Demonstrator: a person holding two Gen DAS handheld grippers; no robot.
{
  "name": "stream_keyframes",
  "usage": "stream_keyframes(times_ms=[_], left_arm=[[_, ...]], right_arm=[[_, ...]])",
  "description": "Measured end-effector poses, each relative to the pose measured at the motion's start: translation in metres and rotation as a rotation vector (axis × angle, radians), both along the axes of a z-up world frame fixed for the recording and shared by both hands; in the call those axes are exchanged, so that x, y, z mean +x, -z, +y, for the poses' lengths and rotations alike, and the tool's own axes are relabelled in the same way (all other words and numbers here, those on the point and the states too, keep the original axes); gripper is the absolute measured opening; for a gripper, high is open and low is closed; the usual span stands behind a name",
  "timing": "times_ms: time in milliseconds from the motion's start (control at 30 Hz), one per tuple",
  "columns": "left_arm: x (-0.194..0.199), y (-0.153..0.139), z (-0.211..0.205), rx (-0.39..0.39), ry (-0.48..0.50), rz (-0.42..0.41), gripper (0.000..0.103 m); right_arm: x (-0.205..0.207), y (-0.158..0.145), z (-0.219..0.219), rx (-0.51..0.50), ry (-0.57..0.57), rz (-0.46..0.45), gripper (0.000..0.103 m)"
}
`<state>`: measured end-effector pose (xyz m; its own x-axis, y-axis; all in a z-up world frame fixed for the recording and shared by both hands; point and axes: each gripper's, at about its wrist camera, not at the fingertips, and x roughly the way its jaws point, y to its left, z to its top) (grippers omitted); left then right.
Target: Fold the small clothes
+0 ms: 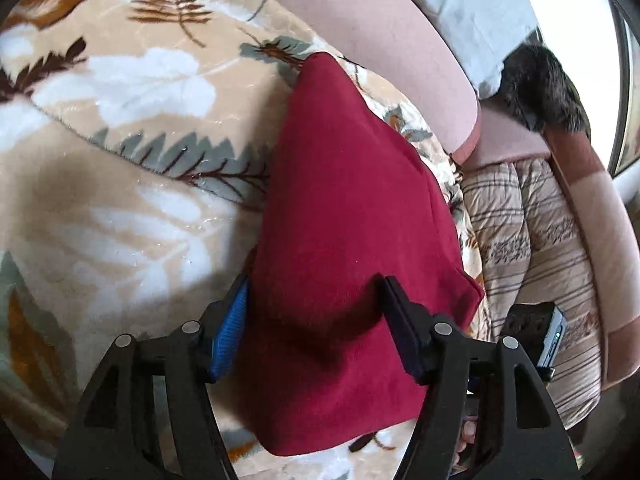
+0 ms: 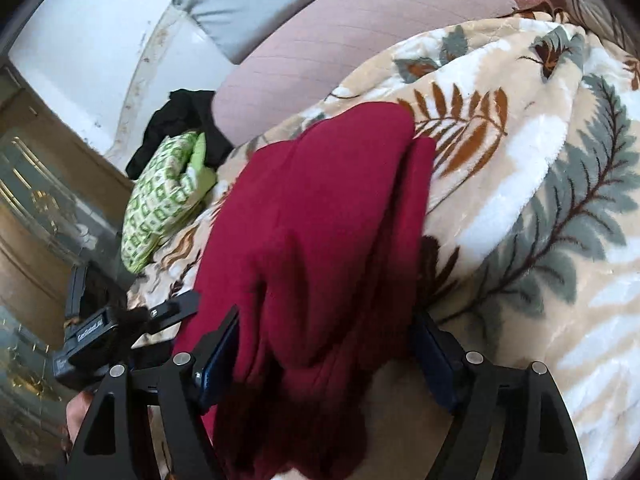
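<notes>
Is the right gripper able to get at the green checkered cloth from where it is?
Probably not right away: the right gripper has its jaws around the red garment, and the green checkered cloth lies off to its left.

A plain deep-red knit garment (image 1: 352, 216) lies between the jaws in both views. Under it spreads a beige plush blanket (image 1: 120, 128) printed with white, grey-green and rust-brown fern leaves. Beyond the jaws runs a dusty-pink quilted cushion (image 2: 340, 52). Left of the right jaws sit a green-and-white square-patterned cloth (image 2: 160, 196) and a black cloth (image 2: 176, 120).
</notes>
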<state>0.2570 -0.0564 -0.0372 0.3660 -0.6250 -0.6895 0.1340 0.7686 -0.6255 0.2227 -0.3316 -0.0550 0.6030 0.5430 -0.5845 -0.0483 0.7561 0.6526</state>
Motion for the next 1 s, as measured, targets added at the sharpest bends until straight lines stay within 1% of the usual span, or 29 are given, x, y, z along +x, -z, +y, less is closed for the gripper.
stream_keyframes(times_ms=[33, 133, 200, 267, 300, 367, 400, 433, 467, 500, 533, 600, 667, 733, 800, 867, 933, 1000], left_arm=[[0.001, 0.0, 0.0, 0.002, 0.0, 0.001, 0.064], [0.0, 0.001, -0.002, 0.019, 0.014, 0.004, 0.064], [0.0, 0.007, -0.006, 0.034, 0.032, 0.027, 0.065], [-0.002, 0.011, -0.009, 0.052, 0.045, 0.03, 0.065], [-0.002, 0.009, -0.01, 0.059, 0.044, 0.02, 0.065], [-0.003, 0.006, -0.01, 0.062, 0.042, 0.011, 0.062], [-0.005, 0.004, -0.009, 0.062, 0.039, 0.004, 0.057], [-0.005, 0.0, -0.009, 0.067, 0.042, -0.004, 0.051], [-0.005, -0.003, -0.008, 0.065, 0.043, -0.012, 0.048], [-0.005, -0.007, -0.006, 0.057, 0.041, -0.012, 0.045], [-0.004, -0.011, -0.004, 0.053, 0.039, -0.013, 0.043], [-0.003, -0.021, 0.003, 0.06, 0.044, -0.032, 0.041], [-0.004, -0.032, 0.016, 0.084, 0.043, -0.045, 0.041], [-0.008, -0.037, 0.032, 0.102, 0.033, -0.044, 0.04], [-0.022, -0.043, 0.057, 0.123, 0.013, -0.039, 0.04], [-0.043, -0.047, 0.083, 0.146, -0.008, -0.04, 0.04], [-0.067, -0.042, 0.103, 0.161, -0.021, -0.034, 0.04], [-0.086, -0.03, 0.113, 0.169, -0.026, -0.011, 0.041]], right_arm=[[-0.001, 0.002, -0.001, 0.001, 0.009, 0.023, 0.071], [-0.007, 0.0, 0.006, 0.021, -0.001, 0.059, 0.07], [-0.01, 0.001, 0.021, 0.027, -0.061, 0.081, 0.07], [-0.01, 0.001, 0.03, -0.03, -0.061, 0.071, 0.068], [-0.011, 0.005, 0.026, 0.013, -0.028, 0.069, 0.065], [-0.016, 0.016, 0.006, 0.167, 0.068, 0.076, 0.05], [-0.018, 0.019, 0.0, 0.225, 0.094, 0.079, 0.04], [-0.023, 0.019, 0.0, 0.25, 0.105, 0.07, 0.035], [-0.025, 0.017, 0.006, 0.245, 0.086, 0.071, 0.032], [-0.027, 0.014, 0.011, 0.232, 0.078, 0.071, 0.03], [-0.03, 0.009, 0.015, 0.245, 0.074, 0.061, 0.029], [-0.033, 0.005, 0.02, 0.334, 0.085, 0.056, 0.027], [-0.036, 0.009, 0.029, 0.446, 0.113, 0.083, 0.027], [-0.04, 0.015, 0.05, 0.529, 0.117, 0.124, 0.026], [-0.049, 0.017, 0.076, 0.575, 0.08, 0.146, 0.026], [-0.059, 0.013, 0.095, 0.579, 0.025, 0.161, 0.026], [-0.069, 0.005, 0.118, 0.516, -0.044, 0.179, 0.025], [-0.079, 0.005, 0.133, 0.459, -0.108, 0.213, 0.025]])
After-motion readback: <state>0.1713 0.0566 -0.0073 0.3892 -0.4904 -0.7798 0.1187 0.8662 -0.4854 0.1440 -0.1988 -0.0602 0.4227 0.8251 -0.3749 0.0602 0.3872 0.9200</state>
